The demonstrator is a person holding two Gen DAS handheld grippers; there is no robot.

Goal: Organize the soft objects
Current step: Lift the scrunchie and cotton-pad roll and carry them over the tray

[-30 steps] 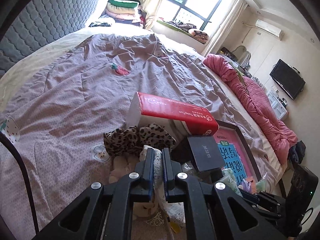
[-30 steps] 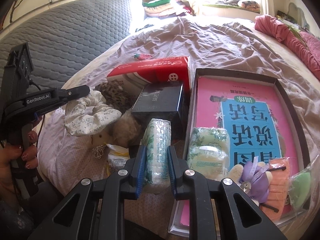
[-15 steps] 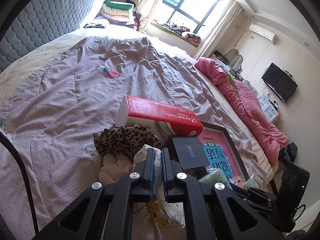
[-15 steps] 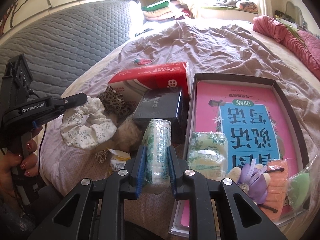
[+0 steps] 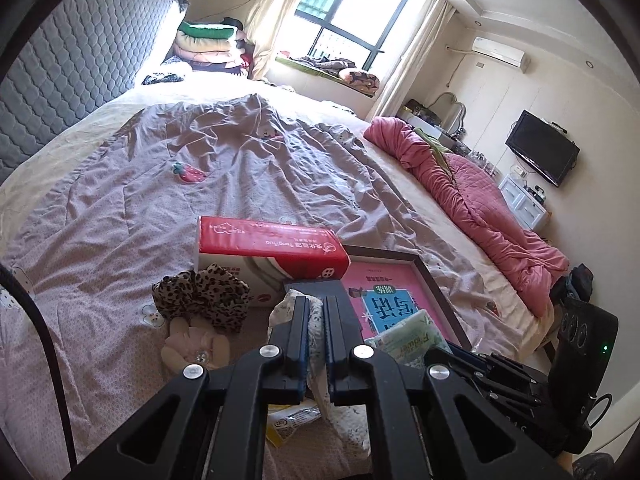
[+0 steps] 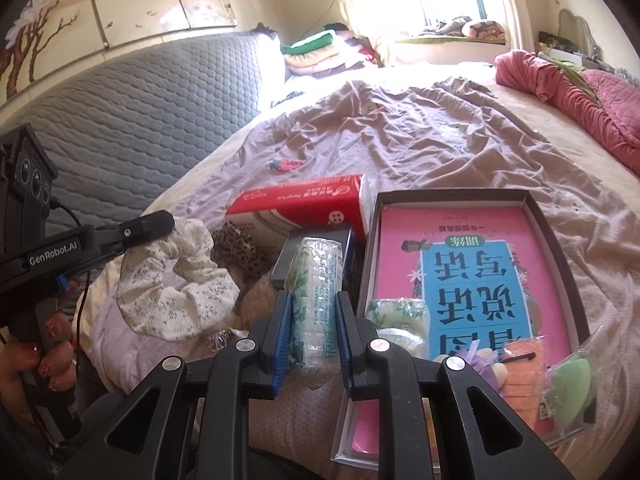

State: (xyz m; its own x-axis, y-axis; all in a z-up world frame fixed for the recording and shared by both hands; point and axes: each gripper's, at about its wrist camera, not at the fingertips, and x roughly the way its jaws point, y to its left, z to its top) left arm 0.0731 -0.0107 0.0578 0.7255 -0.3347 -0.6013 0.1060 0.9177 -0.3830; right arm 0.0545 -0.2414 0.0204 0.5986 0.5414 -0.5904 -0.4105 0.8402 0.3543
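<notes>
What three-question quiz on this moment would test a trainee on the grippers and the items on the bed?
1. True or false: the left gripper is shut on the floral scrunchie.
2. What does the right gripper grip? A) the leopard-print scrunchie B) a green-printed tissue pack C) the red tissue box
3. Fill in: the pink book lies inside the open, dark-rimmed ____.

Key: 1 true; 2 B; 3 box.
</notes>
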